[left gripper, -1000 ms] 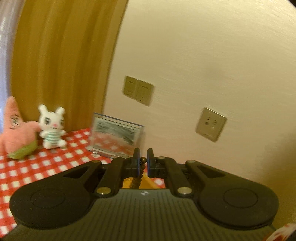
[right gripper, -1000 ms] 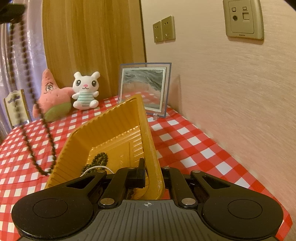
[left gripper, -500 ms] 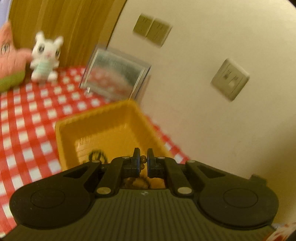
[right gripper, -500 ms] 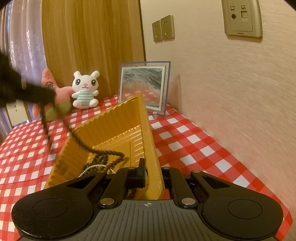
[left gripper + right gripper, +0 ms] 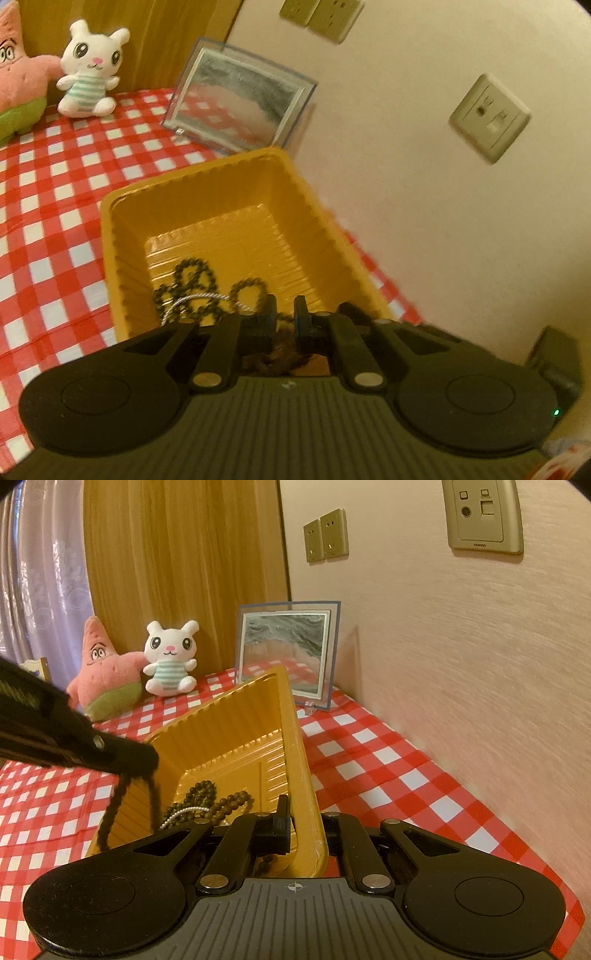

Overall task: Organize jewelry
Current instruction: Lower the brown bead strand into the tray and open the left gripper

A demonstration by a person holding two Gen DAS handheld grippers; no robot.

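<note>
Bead necklace (image 5: 110,812) mostly draped into yellow tray (image 5: 207,206), left gripper (image 5: 285,314) above it just starting to part with strand between, right gripper (image 5: 306,827) clamping tray's rim; next: release fully.

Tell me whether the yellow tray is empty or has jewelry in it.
Not empty: dark bead strands and a silver chain lie on the floor of the yellow tray.

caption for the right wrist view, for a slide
Right gripper clamps the yellow tray rim while a bead strand hangs into it.
</note>
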